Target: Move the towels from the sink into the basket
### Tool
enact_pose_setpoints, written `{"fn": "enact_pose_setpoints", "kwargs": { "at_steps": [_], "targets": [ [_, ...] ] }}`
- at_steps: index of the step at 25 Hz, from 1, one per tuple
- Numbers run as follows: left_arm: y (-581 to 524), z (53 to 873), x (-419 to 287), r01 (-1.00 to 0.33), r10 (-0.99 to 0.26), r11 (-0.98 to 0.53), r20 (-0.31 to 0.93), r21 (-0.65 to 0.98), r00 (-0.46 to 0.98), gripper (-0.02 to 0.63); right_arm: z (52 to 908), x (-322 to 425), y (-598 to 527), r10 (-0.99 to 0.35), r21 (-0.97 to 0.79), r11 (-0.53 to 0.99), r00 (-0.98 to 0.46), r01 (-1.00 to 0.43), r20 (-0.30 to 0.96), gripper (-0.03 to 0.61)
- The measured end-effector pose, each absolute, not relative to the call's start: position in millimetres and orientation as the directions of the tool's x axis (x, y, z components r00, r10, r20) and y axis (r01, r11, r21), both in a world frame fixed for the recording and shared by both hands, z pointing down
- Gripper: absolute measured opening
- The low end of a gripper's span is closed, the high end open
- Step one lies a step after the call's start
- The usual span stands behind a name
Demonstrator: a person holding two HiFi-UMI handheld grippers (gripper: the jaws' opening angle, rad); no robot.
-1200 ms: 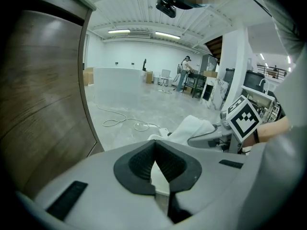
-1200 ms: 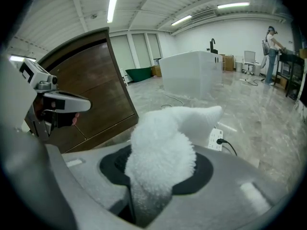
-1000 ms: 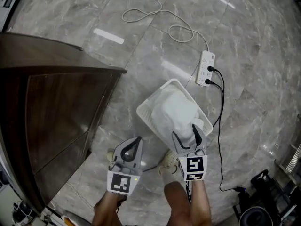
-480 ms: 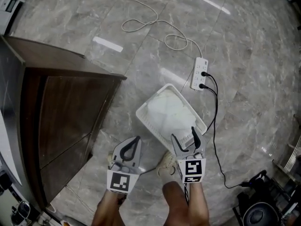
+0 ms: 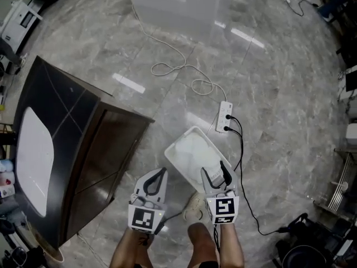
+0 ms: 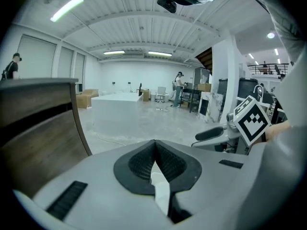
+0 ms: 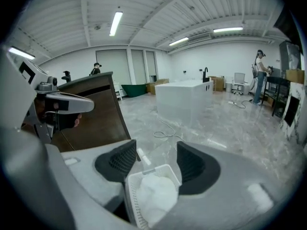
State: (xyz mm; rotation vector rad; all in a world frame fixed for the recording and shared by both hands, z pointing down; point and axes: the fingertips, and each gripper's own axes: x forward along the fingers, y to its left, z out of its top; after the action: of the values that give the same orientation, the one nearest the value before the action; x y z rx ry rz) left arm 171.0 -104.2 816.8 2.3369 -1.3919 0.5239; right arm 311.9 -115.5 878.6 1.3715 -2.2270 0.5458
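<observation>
Towels [image 5: 192, 152] fill the basket [image 5: 169, 151] — left gripper [image 5: 163, 171] clenched, right gripper [image 5: 213, 170] jaws parted, just closing on nothing. Best next: open the 2 before reaching the sink [image 5: 34, 161].

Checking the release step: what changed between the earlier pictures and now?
Both grippers rose away from the basket, which now looks farther below. The right gripper, low over the towel a second ago, has been closing partway, jaws apart with nothing between them. Unchanged: left gripper shut, towel in the basket, basket on the floor.
</observation>
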Motion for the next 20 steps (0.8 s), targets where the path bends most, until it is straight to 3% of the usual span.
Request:
{"fn": "enact_pose_setpoints", "kwargs": {
  "at_steps": [4,9,12,20],
  "targets": [
    [-106,749,170,-0.862,-0.767,-0.505,0.437,0.043,0.47,0.009,802,310,-121,-0.748,-0.064,0.427,-0.392,-0.902,0.536,0.242],
    [-106,661,167,-0.875,-0.797,-0.481,0.389,0.056,0.462,0.009,705,304,-123,-0.804,-0.022,0.411,-0.374,-0.911,0.463,0.189],
    [-101,623,160,-0.86,-0.806,-0.51,0.362,-0.022,0.468,0.009,652,301,-121,-0.831,-0.014,0.399,-0.368,-0.917,0.417,0.144],
    [-82,511,137,-0.871,-0.846,-0.487,0.283,-0.061,0.453,0.009,524,281,-105,-0.868,0.017,0.408,-0.382,-0.913,0.316,0.087]
  ]
}}
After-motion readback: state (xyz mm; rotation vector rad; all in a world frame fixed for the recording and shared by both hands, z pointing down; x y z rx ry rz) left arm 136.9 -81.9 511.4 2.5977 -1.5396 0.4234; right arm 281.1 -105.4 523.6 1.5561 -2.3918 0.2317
